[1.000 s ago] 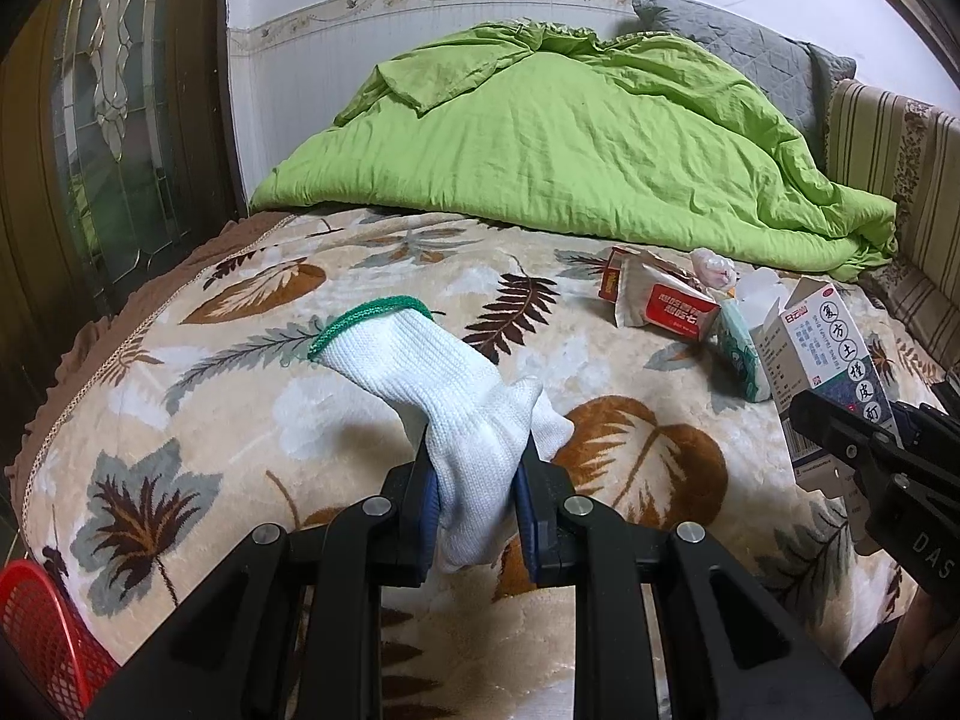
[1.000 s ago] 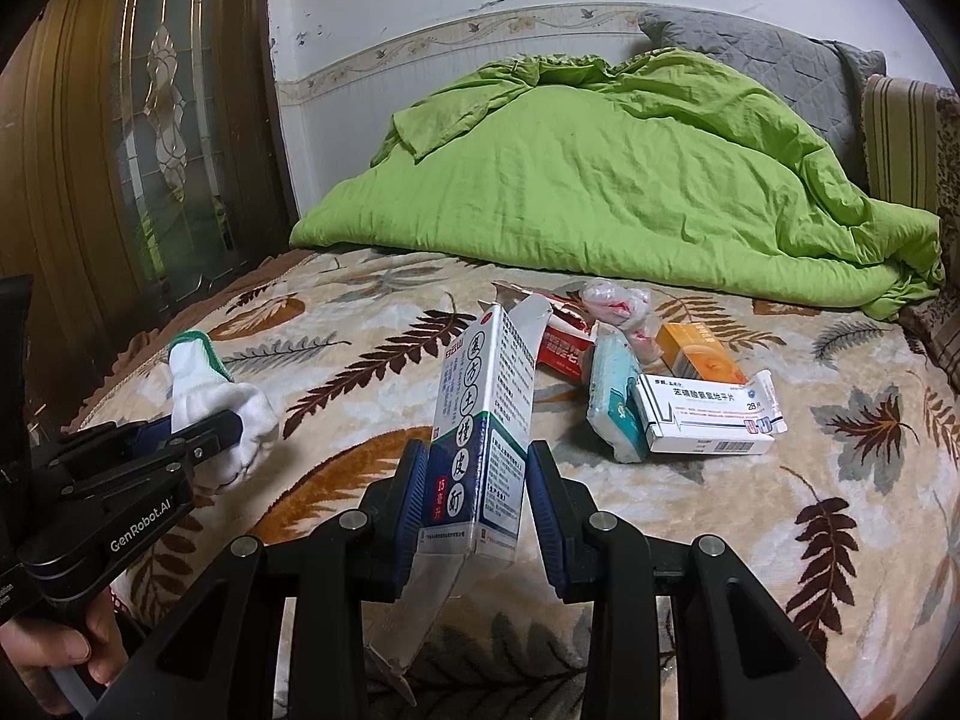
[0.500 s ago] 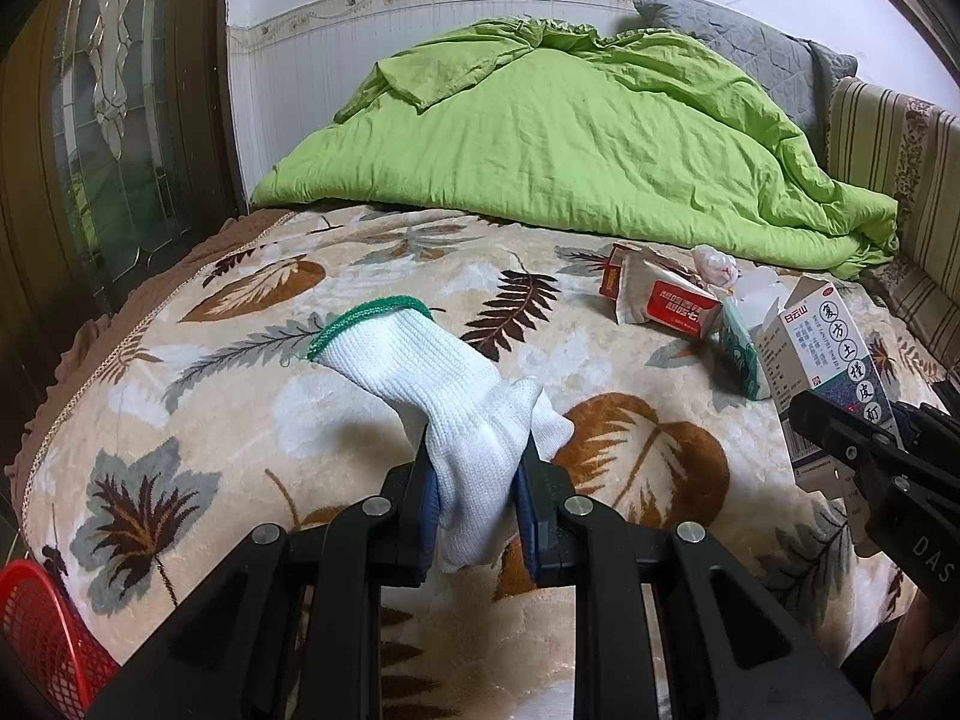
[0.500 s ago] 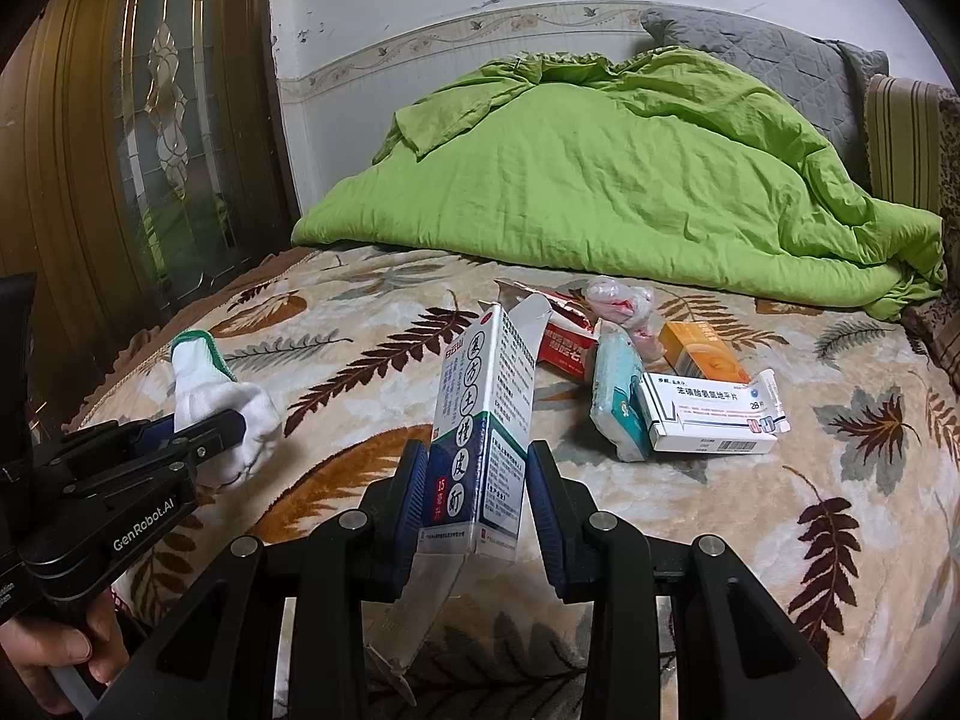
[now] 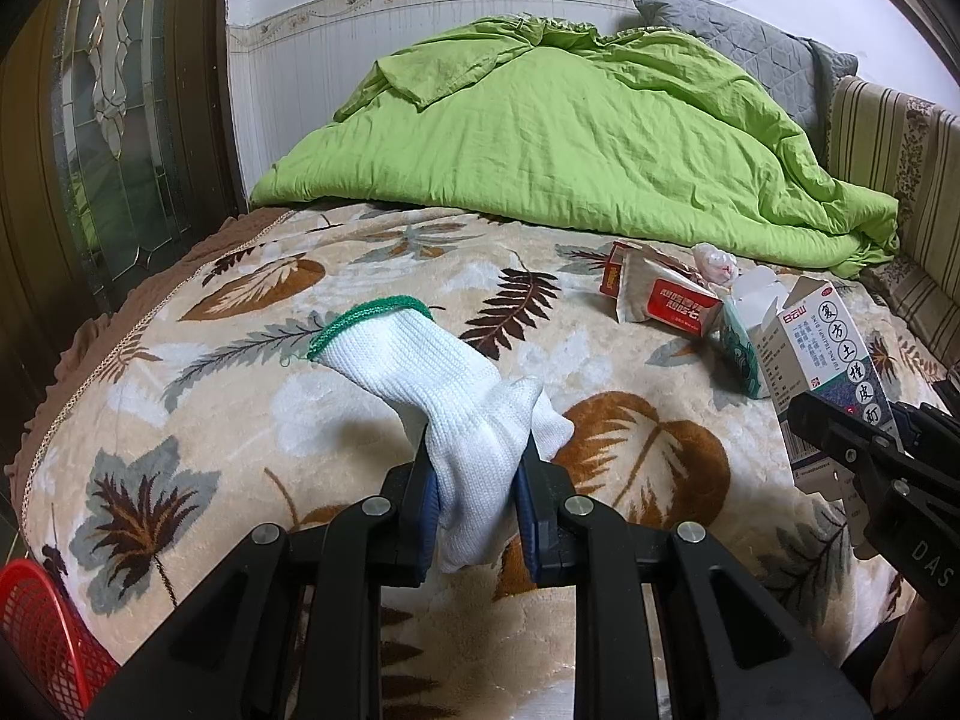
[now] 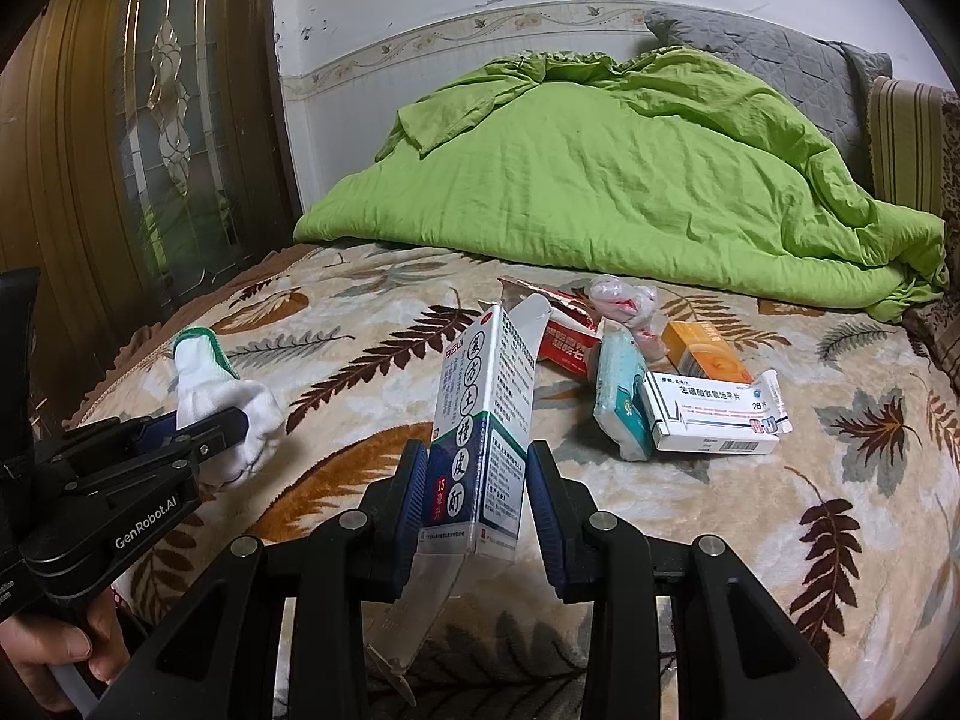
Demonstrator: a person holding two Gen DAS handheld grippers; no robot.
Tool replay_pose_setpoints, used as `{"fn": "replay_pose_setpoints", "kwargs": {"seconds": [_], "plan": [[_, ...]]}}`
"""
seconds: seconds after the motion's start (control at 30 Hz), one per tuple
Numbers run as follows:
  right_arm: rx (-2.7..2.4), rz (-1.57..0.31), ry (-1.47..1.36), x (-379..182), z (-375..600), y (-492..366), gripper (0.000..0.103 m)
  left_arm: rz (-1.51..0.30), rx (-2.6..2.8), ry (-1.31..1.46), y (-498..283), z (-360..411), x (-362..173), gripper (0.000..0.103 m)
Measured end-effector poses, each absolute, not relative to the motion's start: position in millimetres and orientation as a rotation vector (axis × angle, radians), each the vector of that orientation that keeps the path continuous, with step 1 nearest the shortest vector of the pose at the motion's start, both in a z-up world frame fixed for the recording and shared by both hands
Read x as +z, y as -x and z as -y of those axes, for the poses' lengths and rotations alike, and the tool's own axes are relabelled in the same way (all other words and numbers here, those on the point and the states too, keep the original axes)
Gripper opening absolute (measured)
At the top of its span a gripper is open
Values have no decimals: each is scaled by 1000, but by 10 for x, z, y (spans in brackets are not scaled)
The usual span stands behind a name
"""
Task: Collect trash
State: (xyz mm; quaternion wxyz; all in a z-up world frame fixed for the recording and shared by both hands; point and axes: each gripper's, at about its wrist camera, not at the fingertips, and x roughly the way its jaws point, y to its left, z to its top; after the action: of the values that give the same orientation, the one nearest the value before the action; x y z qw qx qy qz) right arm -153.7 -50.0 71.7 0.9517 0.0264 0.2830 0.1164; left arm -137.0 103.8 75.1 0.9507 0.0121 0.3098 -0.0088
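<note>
Left gripper [image 5: 475,474]: both blue pads pressed against a white knit glove [image 5: 456,396], which is held off the bed; its green cuff points to about 10 o'clock in the left wrist view.
Right gripper [image 6: 473,498]: clamped on the lower half of a tall white and blue medicine box [image 6: 483,432], upright with a slight tilt, top flap open, bottom flap hanging loose below the fingers.
Left gripper from the right wrist view [image 6: 231,423]: at 9 o'clock, glove bulging out past its fingertips; a person's hand [image 6: 54,654] grips the handle at 8 o'clock.
Right gripper from the left wrist view: at 3 o'clock, the medicine box [image 5: 822,372] standing in it.
Loose trash on the bed: a heap at about 1 o'clock of the right wrist view, well apart from both grippers.
Heap contents: flat white pill box [image 6: 711,414] in front, teal packet [image 6: 621,402] touching its left end, orange box [image 6: 705,354] just behind, red carton [image 6: 567,348] and a crumpled white wrapper [image 6: 621,300] farther back.
Bed cover: cream leaf-print blanket [image 6: 780,510] under everything.
Far end: green quilt [image 5: 570,138] piled at 12 o'clock.
Red basket [image 5: 42,636]: mesh rim at 8 o'clock of the left wrist view, beside the bed edge, below blanket level.
</note>
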Motion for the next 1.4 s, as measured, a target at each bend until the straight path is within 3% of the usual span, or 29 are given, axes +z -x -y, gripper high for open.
{"fn": "replay_pose_setpoints", "kwargs": {"seconds": [0.83,1.23,1.4], "plan": [[280,-629,-149,740,551,1555,36,-621,-72,32,1611,-1142,955,21],[546,-615,-158,1314,-128,1787,36,-502,-3,177,2455,-2029,1794,21],[727,-662,-126,1426,-686,1894,36,-513,121,253,2882,-2645,1842,21]]}}
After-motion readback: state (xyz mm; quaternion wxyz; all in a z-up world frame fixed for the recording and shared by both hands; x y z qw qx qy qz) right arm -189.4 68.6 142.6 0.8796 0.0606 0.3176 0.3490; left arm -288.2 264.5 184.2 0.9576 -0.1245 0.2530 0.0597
